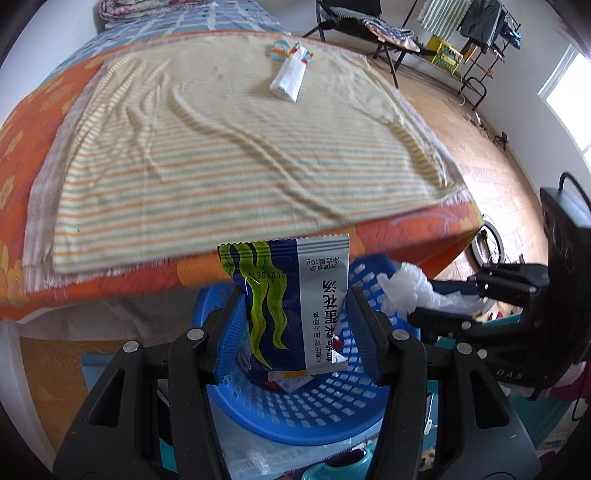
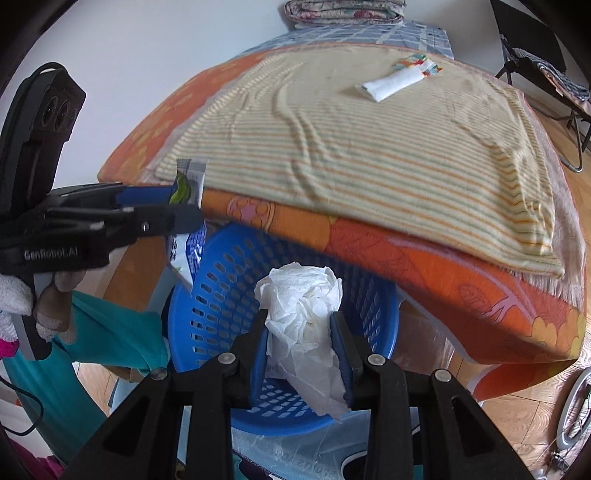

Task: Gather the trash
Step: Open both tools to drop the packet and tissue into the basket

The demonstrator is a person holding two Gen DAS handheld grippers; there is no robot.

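Observation:
My left gripper (image 1: 293, 310) is shut on a blue, green and silver snack packet (image 1: 295, 302) and holds it upright above a blue perforated basket (image 1: 295, 410). In the right wrist view the same gripper (image 2: 184, 205) and packet (image 2: 188, 181) are at the left, over the basket's rim (image 2: 221, 254). My right gripper (image 2: 301, 343) is shut on a crumpled white tissue (image 2: 303, 295) and holds it over the basket. The tissue (image 1: 406, 284) also shows at the right in the left wrist view. A white wrapper with a colourful end (image 1: 290, 72) lies far back on the striped towel (image 1: 221, 147).
The bed with an orange floral cover (image 2: 443, 258) overhangs the basket's far side. A folding chair (image 1: 354, 22) and a clothes rack (image 1: 480, 44) stand on the wooden floor at the right. Teal cloth (image 2: 110, 332) is left of the basket.

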